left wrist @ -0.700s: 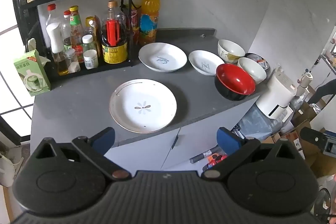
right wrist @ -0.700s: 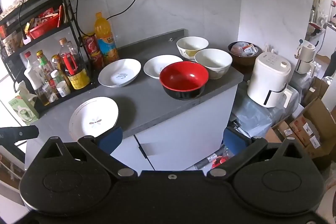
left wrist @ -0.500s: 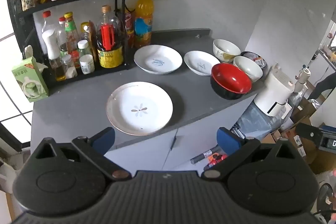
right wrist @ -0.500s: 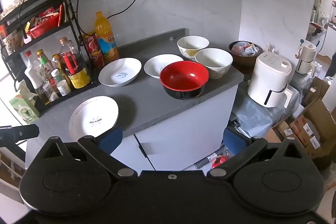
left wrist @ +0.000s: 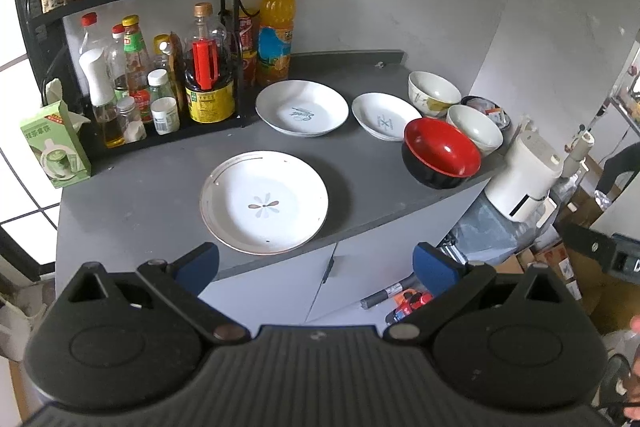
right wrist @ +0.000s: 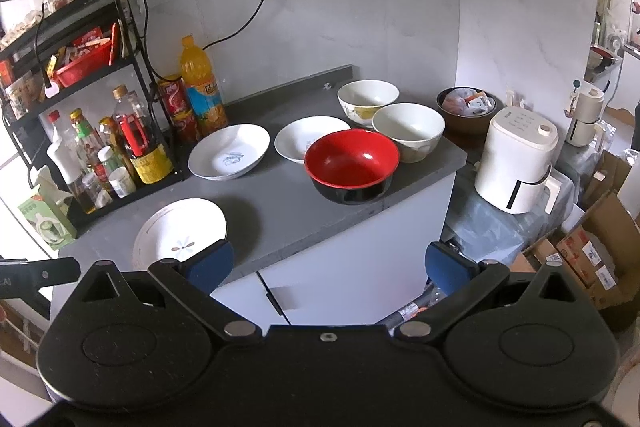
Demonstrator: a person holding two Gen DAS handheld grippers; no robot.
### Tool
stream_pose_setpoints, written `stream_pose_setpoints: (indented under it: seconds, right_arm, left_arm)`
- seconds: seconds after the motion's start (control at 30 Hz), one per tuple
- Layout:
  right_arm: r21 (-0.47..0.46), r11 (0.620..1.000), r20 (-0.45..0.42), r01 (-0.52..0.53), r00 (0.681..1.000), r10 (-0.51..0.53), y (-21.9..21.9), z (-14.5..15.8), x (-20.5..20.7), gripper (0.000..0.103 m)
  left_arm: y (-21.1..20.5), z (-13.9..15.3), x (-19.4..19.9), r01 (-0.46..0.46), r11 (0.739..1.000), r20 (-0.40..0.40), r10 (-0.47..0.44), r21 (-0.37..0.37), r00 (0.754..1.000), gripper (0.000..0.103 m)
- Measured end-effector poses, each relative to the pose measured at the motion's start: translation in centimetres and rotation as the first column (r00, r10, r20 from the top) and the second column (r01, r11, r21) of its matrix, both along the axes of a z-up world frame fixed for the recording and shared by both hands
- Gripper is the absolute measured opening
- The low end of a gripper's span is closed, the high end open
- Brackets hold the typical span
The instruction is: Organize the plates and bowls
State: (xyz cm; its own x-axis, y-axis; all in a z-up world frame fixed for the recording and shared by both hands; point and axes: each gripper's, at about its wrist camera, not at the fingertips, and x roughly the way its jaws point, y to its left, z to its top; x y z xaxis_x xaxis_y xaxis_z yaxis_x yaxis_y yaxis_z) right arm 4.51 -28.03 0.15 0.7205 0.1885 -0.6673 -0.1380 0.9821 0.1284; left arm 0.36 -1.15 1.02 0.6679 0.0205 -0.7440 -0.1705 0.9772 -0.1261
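Left gripper (left wrist: 316,263): jaws apart, empty, before the counter (left wrist: 140,195)
Right gripper (right wrist: 328,263): jaws apart, empty
Plates: flower plate (left wrist: 264,202) near front edge; two (left wrist: 301,107) behind
Bowls: red bowl (right wrist: 352,163) at right edge, two white (right wrist: 408,131) behind

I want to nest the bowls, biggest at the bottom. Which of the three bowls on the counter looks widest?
The red bowl with the black outside, at the counter's front edge. Its rim looks wider than either white bowl behind it, though it also sits nearest the camera.

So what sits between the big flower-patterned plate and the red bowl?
Nothing: only bare grey countertop lies between the flower-patterned white plate and the red-and-black bowl. Both wrist views show it.
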Motion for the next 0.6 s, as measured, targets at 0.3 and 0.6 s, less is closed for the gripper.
stream_pose_setpoints:
  seconds: [0.3,0.6]
  right_arm:
    - [-0.007,1.000,-0.011,-0.010,1.000,0.010,0.56,-0.15,-0.12,0.103]
    - [0.001,1.000,-0.010,-0.011,1.000,0.011,0.19,-0.08,-0.23,0.103]
  left_arm:
    - [0.13,0.78,-0.03,-0.029,1.000,0.007,0.029,-0.008,1.000,0.102]
    - [0.34,0.50,-0.30,-0.042,0.999,-0.004,0.042,-0.009,0.999,0.102]
